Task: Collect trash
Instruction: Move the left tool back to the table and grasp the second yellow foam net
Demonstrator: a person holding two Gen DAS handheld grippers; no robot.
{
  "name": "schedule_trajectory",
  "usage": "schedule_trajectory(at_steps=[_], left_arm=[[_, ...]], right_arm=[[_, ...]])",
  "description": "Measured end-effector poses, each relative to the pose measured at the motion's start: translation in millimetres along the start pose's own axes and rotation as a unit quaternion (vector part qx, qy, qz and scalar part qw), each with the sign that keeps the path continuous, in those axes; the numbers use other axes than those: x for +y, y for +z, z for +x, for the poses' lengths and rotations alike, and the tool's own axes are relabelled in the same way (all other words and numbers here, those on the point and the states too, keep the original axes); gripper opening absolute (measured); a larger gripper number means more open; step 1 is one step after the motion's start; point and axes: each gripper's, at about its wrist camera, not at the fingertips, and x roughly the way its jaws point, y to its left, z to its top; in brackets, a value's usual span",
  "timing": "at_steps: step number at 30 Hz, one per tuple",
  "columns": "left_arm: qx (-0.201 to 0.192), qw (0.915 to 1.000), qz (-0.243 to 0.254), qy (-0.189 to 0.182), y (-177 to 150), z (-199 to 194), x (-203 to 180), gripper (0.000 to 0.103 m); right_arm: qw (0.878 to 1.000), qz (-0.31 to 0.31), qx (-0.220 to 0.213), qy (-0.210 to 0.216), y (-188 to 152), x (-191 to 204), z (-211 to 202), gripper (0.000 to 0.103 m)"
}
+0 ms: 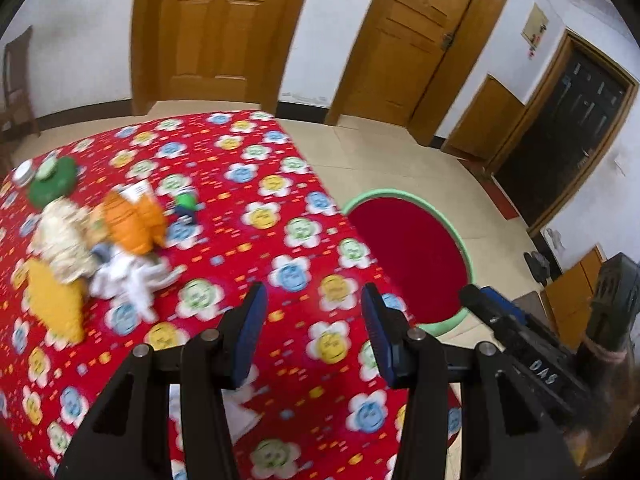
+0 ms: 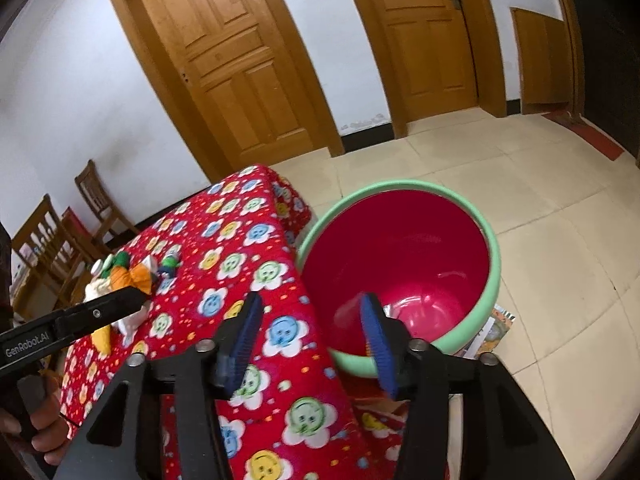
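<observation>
Landmark: table (image 1: 280, 240) under a red flower-print cloth.

Left of table, right wrist view: wooden chairs (image 2: 60, 240) against the white wall.

On the cloth, far-left part: trash pile (image 1: 92, 248) – a green lump, cream and orange wrappers, yellow piece, white crumpled paper; frame blurred, items hard to separate. A small green-and-blue item (image 1: 186, 208) lies just right of the pile, apart from it.

Left gripper (image 1: 316, 328): above the near part of the table, jaws apart, nothing between the blue pads. Open cloth lies between it and the pile.

Right gripper (image 2: 312, 336): over the table's right edge, jaws apart, nothing between the pads.

Right of table, on the tiled floor: basin (image 2: 494, 264), green rim, red inside, touching or just beside the cloth's hanging edge. Something pale at its bottom, partly behind the right pad; cannot identify it. Printed paper (image 2: 492, 328) pokes out under the basin's right side.

Behind the table: two wooden doors (image 1: 216, 28).
</observation>
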Motion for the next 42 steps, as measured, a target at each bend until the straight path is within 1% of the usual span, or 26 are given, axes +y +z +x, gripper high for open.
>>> schedule_trajectory(at_steps=[8,16,19,21,24,30,37,39,42], left_arm=[[-0.006,0.9983,-0.048,0.034,-24,-22,50,0.049],[-0.023,0.9918,-0.088,0.09,-41,-44,105,0.049],[-0.023,0.9885,-0.103,0.108,-43,-45,128,0.05],[-0.021,0.9861,-0.109,0.123,-44,-42,142,0.054],[-0.017,0.9833,-0.117,0.139,-44,-36,159,0.054],[-0.007,0.9822,-0.117,0.147,-36,-16,178,0.054],[0.008,0.981,-0.109,0.161,-27,9,186,0.055],[0.007,0.9806,-0.104,0.166,-27,13,186,0.055],[0.001,0.9814,-0.099,0.164,-28,13,187,0.055]], right_arm=[[1.0,-0.02,0.004,0.011,-8,23,-5,0.058],[0.999,-0.039,0.019,0.022,-19,48,0,0.062],[0.998,-0.043,0.025,0.026,-22,56,3,0.062],[0.998,-0.049,0.03,0.025,-24,62,7,0.063],[0.997,-0.056,0.037,0.023,-27,68,12,0.063],[0.997,-0.057,0.055,0.017,-32,72,24,0.064],[0.996,-0.055,0.07,0.009,-34,72,35,0.064],[0.996,-0.054,0.073,0.008,-34,72,37,0.064],[0.995,-0.055,0.078,0.008,-35,72,40,0.064]])
